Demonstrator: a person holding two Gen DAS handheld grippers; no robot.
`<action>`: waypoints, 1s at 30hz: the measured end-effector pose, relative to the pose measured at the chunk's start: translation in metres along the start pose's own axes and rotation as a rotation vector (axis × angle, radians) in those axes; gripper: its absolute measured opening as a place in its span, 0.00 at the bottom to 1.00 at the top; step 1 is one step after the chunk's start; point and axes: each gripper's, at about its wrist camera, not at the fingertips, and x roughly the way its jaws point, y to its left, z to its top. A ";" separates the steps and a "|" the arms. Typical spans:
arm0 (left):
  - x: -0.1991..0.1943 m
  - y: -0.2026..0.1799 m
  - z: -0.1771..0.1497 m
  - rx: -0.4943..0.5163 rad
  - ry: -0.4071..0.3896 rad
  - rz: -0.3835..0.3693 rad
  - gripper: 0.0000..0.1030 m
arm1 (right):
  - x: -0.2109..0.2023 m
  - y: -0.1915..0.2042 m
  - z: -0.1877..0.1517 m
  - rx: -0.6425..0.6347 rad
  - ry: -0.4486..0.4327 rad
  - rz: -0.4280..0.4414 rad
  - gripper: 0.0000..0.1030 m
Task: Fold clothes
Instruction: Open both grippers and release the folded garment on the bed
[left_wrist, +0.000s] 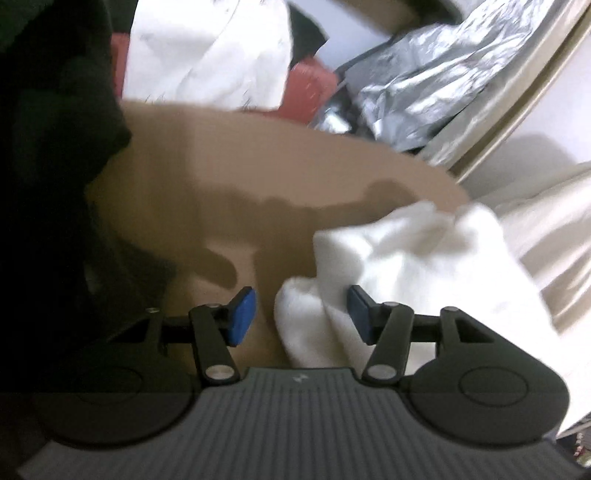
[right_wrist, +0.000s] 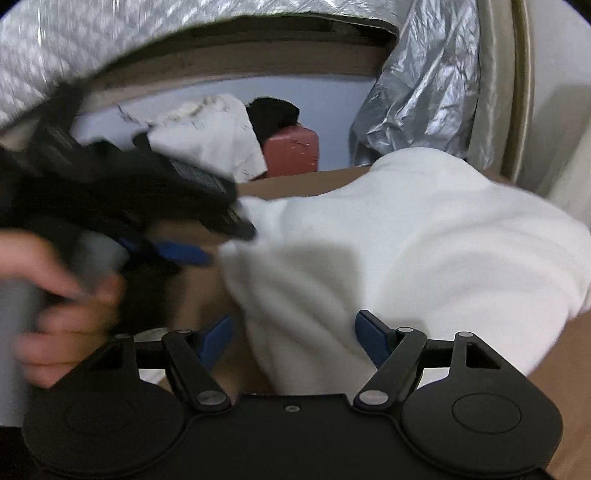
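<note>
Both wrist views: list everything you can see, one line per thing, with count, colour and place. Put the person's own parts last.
white garment: one, white, bunched on the brown surface, partly between both grippers' open jaws
brown surface: one, tan, under the garment
white cloth: one, white, crumpled at the back
black cloth: one, black, on the pink block
pink block: one, pink-red, behind the brown surface
silver sheeting: crinkled, silver, back right
dark fabric: black, left edge of left wrist view
left gripper: one, black, blue pads, open
right gripper: one, black, blue pads, open
hand: one, gripping the left gripper's handle
</note>
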 end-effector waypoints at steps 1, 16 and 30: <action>0.005 0.001 -0.002 -0.009 0.002 0.016 0.61 | -0.010 -0.008 -0.002 0.049 0.003 0.036 0.76; -0.064 -0.031 0.000 0.190 -0.033 -0.013 0.76 | -0.101 -0.021 -0.046 0.420 -0.124 -0.333 0.77; -0.177 -0.048 -0.019 0.451 -0.037 0.001 0.95 | -0.177 0.032 -0.041 0.550 -0.067 -0.471 0.77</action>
